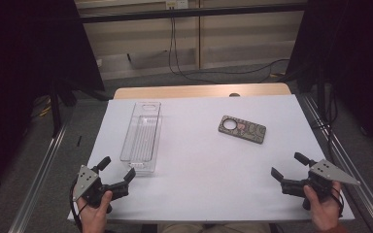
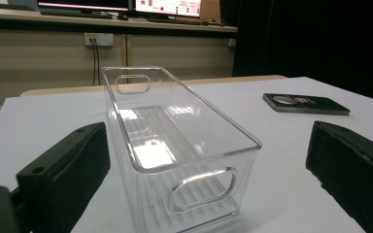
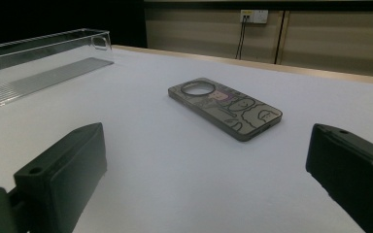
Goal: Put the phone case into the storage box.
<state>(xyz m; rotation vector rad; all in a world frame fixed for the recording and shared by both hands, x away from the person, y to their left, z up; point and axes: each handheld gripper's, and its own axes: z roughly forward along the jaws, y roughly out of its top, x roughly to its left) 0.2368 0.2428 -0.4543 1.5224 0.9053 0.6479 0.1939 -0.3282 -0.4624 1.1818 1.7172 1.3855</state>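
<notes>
Near the table's front-left corner, the left gripper (image 1: 117,171) rests low with its jaws spread wide and nothing between them; it touches nothing. Just ahead of it lies the clear, long rectangular plastic bin (image 1: 142,137), its near short end with the oval handle cut-out (image 2: 201,188) facing those jaws and its long axis running toward the far edge. Toward the table's right half, well apart from the bin, the dark patterned phone case with a round camera opening (image 1: 242,129) lies flat, its long axis slanted across the table. By the front-right corner the right gripper (image 1: 287,166) points at that case, jaws equally wide and empty. I judge this hand the nearer one to the case, which lies ahead and leftward of it.
</notes>
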